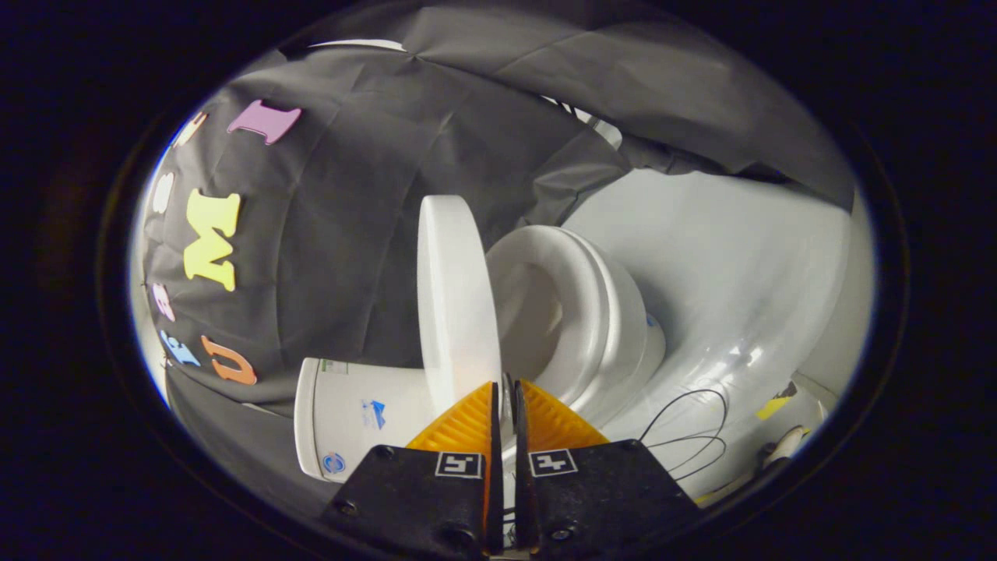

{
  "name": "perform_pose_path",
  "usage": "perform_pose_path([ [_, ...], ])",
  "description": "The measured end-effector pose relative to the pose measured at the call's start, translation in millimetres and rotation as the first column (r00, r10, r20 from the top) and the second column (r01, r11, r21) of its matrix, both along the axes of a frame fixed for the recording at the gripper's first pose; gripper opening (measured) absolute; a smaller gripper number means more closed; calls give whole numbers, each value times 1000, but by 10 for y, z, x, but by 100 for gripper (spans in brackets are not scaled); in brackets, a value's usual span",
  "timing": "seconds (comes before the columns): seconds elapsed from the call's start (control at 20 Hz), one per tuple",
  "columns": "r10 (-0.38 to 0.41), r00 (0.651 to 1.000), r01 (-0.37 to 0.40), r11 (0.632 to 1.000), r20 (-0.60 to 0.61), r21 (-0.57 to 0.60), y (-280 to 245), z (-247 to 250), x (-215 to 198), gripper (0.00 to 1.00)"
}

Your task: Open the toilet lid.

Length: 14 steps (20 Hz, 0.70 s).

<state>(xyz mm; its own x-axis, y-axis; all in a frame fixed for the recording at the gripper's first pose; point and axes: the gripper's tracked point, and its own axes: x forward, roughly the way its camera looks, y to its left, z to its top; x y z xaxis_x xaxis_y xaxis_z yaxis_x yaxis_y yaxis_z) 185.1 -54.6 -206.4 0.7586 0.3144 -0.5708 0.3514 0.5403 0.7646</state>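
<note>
tool (505,389) fingers clamped on raised toilet lid (454,296) edge

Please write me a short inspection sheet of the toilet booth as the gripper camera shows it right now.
Surface: white floor, glossy, with bright reflections.
Job's things: toilet lid is raised well clear of the seat, so the bowl opening shows; the tank lies behind the lid.
Clutter: a yellow scrap on the floor beyond the toilet.
Grippers: gripper has its fingers nearly together, pinching the lid's rim between them.
Cables: thin black wire looped on the floor beside the bowl.
Surroundings: black cloth wall behind and above the toilet.
</note>
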Motion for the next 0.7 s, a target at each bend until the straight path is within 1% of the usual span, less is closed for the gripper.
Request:
perform_pose_path([
  [0.35, 30, 999, -29, 999, 38, -26, 186, 334, -17, 9],
  [0.7, 91, 993, -84, 992, 70, -89, 448, 661, -42, 9],
])
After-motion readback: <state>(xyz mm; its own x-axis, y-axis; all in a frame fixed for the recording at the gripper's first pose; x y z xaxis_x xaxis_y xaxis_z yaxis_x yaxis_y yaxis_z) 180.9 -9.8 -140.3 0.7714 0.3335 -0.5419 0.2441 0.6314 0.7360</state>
